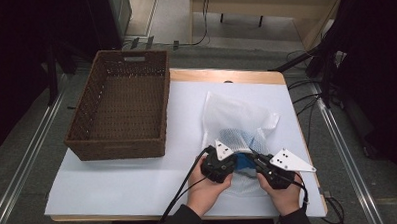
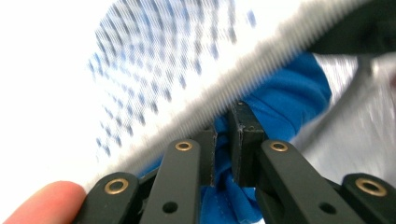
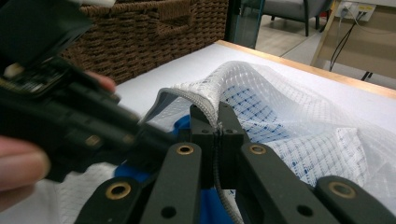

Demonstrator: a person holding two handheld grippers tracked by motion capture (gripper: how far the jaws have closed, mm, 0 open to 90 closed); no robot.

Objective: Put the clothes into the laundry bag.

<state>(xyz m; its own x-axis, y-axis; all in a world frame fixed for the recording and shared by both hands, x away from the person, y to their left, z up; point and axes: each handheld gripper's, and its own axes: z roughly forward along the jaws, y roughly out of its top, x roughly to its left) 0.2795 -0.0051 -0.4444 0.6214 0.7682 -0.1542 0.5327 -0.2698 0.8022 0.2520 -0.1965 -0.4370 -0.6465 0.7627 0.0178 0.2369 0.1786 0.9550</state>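
Gently draw blue cloth out, left gripper clenched on it, right gripper pinching mesh bag rim.

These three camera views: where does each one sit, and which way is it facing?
High view: above the person's side, looking forward and down on the table, wicker basket, mesh bag; forearms and both hands show.
Left gripper view: rides the left gripper, looking along jaws pinching blue cloth; a fingertip shows.
Right gripper view: rides the right gripper, jaws clamping the bag's zipper edge.
All show the bag.

White mesh bag, soft blue cloth, rough wicker basket.
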